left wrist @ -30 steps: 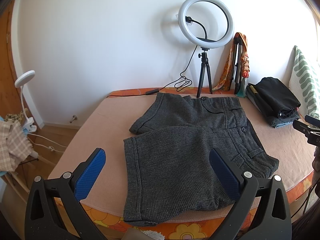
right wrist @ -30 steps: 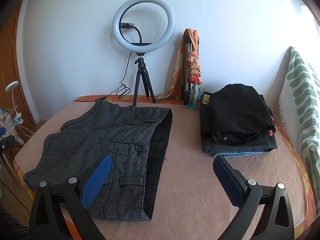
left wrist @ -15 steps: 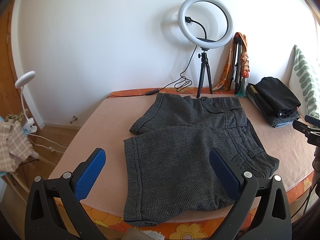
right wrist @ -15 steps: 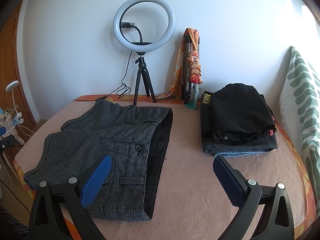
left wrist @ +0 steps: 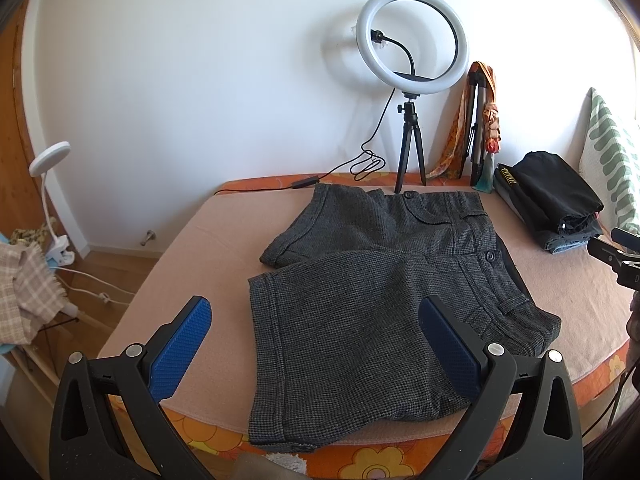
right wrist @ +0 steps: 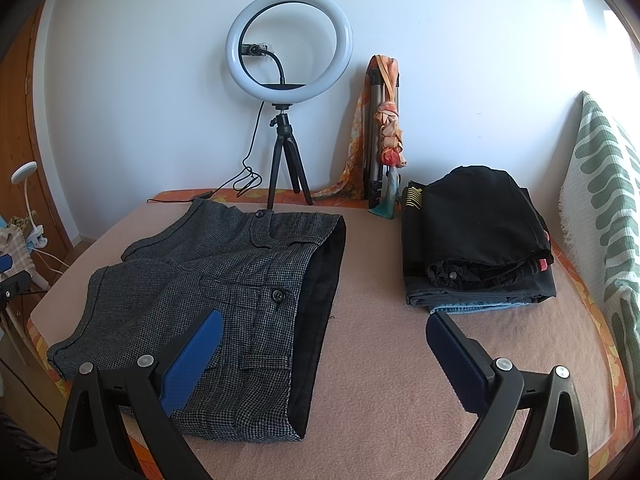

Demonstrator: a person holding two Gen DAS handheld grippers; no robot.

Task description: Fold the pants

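Note:
Grey tweed shorts [left wrist: 372, 292] lie flat and unfolded on the pink blanket of the bed, legs to the left, waistband with black lining to the right [right wrist: 320, 280]. My left gripper [left wrist: 316, 320] is open and empty, hovering over the near leg at the front edge of the bed. My right gripper [right wrist: 324, 336] is open and empty above the waistband end; its left finger [right wrist: 192, 356] is over the shorts [right wrist: 224, 280], its right finger over bare blanket. The right gripper's tip shows at the right edge of the left wrist view [left wrist: 616, 256].
A stack of folded dark clothes [right wrist: 476, 240] lies at the back right, also in the left wrist view [left wrist: 552, 200]. A ring light on a tripod [right wrist: 288, 92] and its cable stand at the back against the wall. A green-patterned pillow [right wrist: 608, 200] lines the right side.

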